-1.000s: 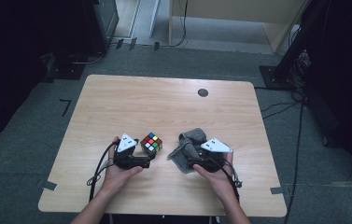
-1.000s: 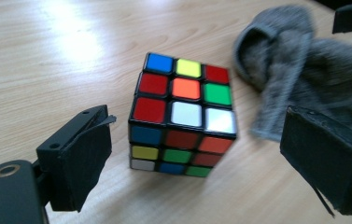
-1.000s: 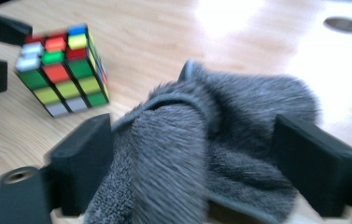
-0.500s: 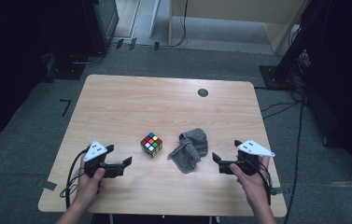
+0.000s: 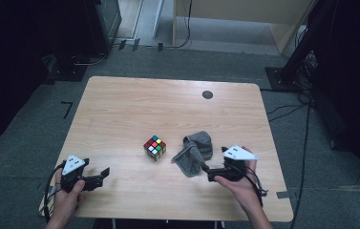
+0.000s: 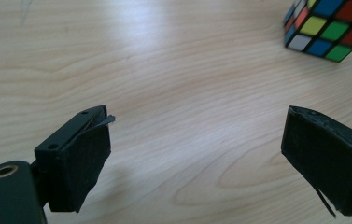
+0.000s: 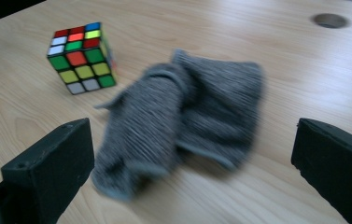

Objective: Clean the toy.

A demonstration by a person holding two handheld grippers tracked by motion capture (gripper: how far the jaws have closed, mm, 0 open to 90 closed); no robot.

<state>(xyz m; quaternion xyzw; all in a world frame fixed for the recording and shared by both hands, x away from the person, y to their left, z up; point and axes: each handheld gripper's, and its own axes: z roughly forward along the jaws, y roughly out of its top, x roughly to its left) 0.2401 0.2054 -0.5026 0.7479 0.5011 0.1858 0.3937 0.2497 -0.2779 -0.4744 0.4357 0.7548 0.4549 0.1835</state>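
Observation:
A colourful puzzle cube (image 5: 154, 148) stands near the middle of the wooden table (image 5: 120, 109). Just right of it lies a crumpled grey cloth (image 5: 195, 152). My left gripper (image 5: 102, 174) is low at the table's front left corner, well left of the cube, and is open with nothing between its pads (image 6: 198, 114). The cube (image 6: 327, 25) shows at the top right of the left gripper view. My right gripper (image 5: 205, 171) points at the cloth's near end. Its jaws have just been opening and stand open (image 7: 193, 126). The cloth (image 7: 183, 116) lies between them, not pinched, with the cube (image 7: 81, 56) behind it.
A dark round hole (image 5: 207, 94) sits in the table near its back right edge. Cables trail from both grippers over the front edge. Bare wood stretches across the back and left of the table. Dark equipment and a wooden cabinet stand on the floor beyond.
My left gripper has drawn away from the cube to the front left corner. The right gripper swung out to the right, then came back to the cloth's near end.

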